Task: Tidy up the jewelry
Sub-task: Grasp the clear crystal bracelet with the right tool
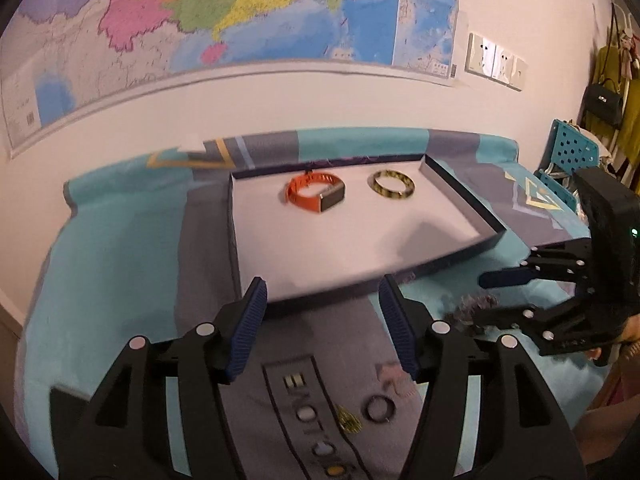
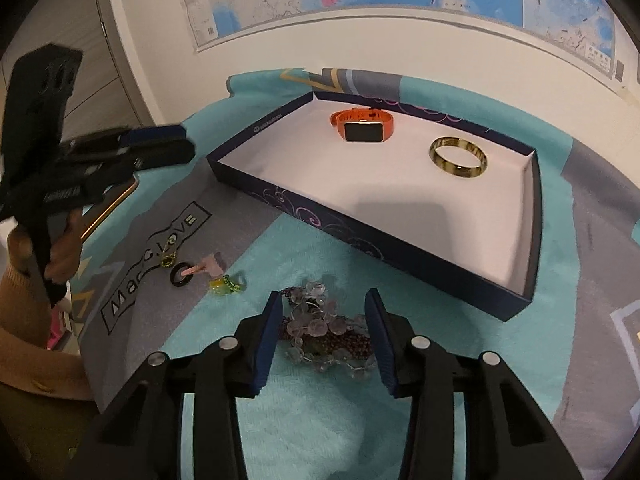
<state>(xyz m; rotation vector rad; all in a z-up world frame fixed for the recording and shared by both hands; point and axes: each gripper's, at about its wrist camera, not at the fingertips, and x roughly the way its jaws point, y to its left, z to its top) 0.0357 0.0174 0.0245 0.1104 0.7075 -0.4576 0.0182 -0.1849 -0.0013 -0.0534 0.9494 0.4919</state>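
A dark blue tray with a white floor holds an orange watch and a gold bangle; the tray, the watch and the bangle also show in the left wrist view. My right gripper is open, its jaws either side of a heap of clear and purple bead necklaces on the cloth. My left gripper is open and empty above the cloth, just before the tray's near edge. A black ring and a small gold piece lie below it.
A teal and grey cloth covers the table. A black ring, a pink clip, a gold charm and a yellow-green piece lie left of the beads. A map hangs on the wall. A blue chair stands at right.
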